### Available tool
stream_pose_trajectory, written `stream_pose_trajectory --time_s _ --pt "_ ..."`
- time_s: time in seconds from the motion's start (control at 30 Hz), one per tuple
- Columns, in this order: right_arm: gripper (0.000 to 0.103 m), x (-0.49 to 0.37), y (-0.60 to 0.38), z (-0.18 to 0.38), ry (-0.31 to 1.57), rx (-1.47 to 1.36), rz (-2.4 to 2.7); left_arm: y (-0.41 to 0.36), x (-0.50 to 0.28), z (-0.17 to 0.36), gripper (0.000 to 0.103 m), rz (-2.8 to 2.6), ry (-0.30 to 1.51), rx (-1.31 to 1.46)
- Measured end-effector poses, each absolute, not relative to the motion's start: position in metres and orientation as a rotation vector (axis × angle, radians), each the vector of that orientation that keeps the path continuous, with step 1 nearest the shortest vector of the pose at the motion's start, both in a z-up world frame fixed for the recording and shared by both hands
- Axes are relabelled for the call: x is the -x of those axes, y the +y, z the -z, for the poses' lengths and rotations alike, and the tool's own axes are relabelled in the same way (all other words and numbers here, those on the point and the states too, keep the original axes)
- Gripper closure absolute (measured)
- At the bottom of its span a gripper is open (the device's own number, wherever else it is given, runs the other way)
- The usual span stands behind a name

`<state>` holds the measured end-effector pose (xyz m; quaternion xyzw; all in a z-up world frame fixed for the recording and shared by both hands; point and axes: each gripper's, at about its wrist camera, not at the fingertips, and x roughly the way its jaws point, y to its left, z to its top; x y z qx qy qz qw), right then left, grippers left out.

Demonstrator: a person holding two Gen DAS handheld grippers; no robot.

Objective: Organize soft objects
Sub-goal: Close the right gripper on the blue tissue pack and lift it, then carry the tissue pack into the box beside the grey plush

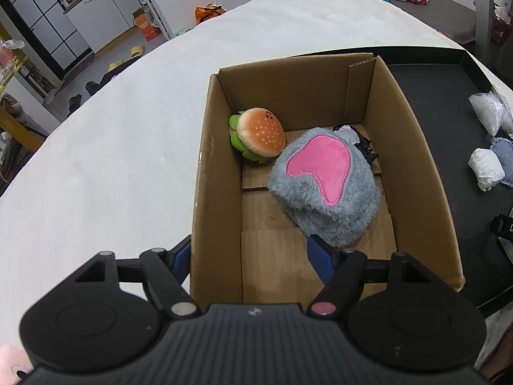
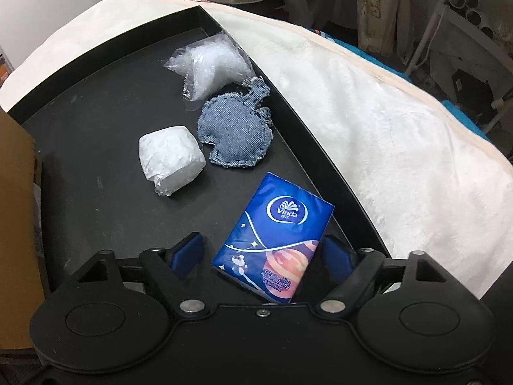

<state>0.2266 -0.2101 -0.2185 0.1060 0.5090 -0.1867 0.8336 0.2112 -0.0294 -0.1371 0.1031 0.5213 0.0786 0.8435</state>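
Observation:
In the left wrist view a cardboard box (image 1: 426, 173) holds a plush burger (image 1: 259, 138) at its far left and a grey furry toy with a pink patch (image 1: 323, 189) in the middle. My left gripper (image 1: 253, 256) is open, straddling the box's left wall, empty. In the right wrist view my right gripper (image 2: 266, 253) is open around a blue Vinda tissue pack (image 2: 272, 240) lying on the black tray (image 2: 96, 166). Its jaws stand apart from the pack's sides. A denim plush (image 2: 235, 131), a white wrapped bundle (image 2: 170, 160) and a clear bag of white filling (image 2: 211, 64) lie further on the tray.
The tray and box sit on a white fluffy cover (image 2: 384, 122), box (image 2: 16, 224) left of the tray. The tray's raised rim (image 2: 304, 147) runs close to the pack's right. Room furniture and clutter (image 1: 80, 25) lie beyond the cover.

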Motion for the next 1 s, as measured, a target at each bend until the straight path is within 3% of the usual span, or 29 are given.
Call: stream_pose_trajectory --time_s 0.03,1.0 --pt "0.044 -0.226 -0.210 0.217 1.066 -0.217 0.397 -0.029 -0.211 0.136 0.030 -0.166 1.099 -0.218" --pt "0.047 -0.222 -0.183 0.145 0.832 -0.174 0.105 0.000 -0.204 0.129 0.030 -0.194 1.053 -0.136"
